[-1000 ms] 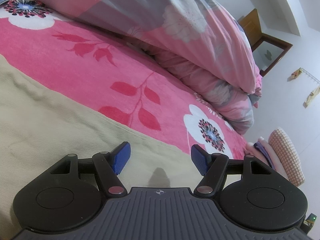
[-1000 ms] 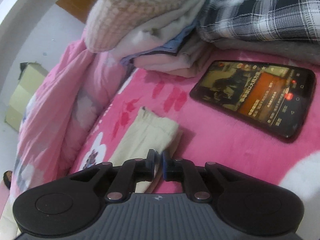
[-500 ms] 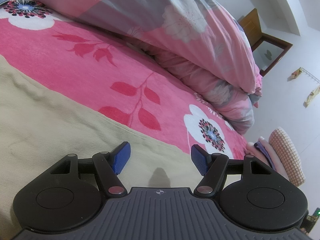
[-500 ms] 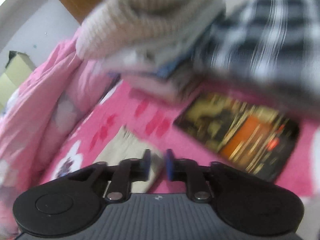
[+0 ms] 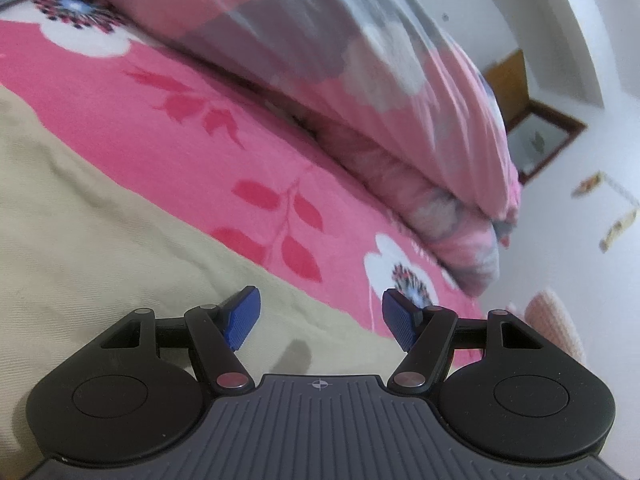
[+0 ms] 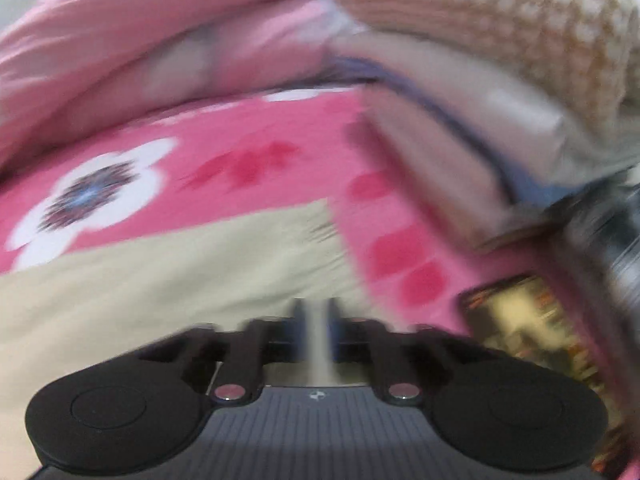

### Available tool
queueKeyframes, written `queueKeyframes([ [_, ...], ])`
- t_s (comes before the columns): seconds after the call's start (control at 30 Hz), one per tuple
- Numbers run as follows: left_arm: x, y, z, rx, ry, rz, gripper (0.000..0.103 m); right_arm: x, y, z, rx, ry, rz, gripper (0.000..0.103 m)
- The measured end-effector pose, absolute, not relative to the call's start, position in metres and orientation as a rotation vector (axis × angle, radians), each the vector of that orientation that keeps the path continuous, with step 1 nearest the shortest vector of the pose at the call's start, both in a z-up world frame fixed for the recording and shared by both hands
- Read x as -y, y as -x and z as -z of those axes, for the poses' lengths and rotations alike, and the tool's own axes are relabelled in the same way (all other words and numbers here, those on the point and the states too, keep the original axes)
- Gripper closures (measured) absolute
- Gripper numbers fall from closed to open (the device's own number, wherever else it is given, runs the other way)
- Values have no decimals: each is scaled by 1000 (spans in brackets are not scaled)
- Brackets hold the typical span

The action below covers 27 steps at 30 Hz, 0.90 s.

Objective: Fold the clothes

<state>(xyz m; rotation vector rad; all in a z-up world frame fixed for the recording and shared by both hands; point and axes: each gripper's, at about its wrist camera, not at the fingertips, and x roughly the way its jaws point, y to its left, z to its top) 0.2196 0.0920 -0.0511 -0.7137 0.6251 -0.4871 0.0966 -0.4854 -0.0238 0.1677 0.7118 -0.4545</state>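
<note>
A beige garment (image 5: 80, 240) lies flat on the pink floral bedsheet (image 5: 180, 140). My left gripper (image 5: 318, 320) is open and empty, its blue pads just above the garment's edge. In the blurred right wrist view the same beige garment (image 6: 160, 288) spreads under my right gripper (image 6: 314, 312), whose jaws stand a little apart with nothing clearly between them.
A rolled pink and grey quilt (image 5: 360, 60) runs along the far side of the bed. A stack of folded clothes topped by a knitted piece (image 6: 480, 40) sits at the right, with a phone (image 6: 528, 320) lying on the sheet beside it.
My right gripper has opened slightly, let go of the beige fabric edge, and swung left fast, blurring the view. The left gripper has shifted only slightly and stays open.
</note>
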Motion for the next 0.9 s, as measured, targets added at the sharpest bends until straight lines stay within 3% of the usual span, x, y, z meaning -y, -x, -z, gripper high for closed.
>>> queueKeyframes([
  [0.27, -98, -219, 46, -611, 712, 435, 34, 467, -145, 31, -832, -106, 227, 100],
  [0.4, -102, -216, 43, -597, 684, 398, 34, 490, -157, 22, -826, -14, 505, 98],
  [0.5, -106, -216, 40, -579, 685, 379, 34, 480, -144, 3, -761, -135, 321, 97],
  [0.67, -110, -213, 36, -558, 679, 367, 34, 458, -167, 27, -880, -79, 178, 99],
  [0.9, -119, -211, 30, -547, 639, 335, 34, 466, -160, 4, -770, -83, 365, 98],
])
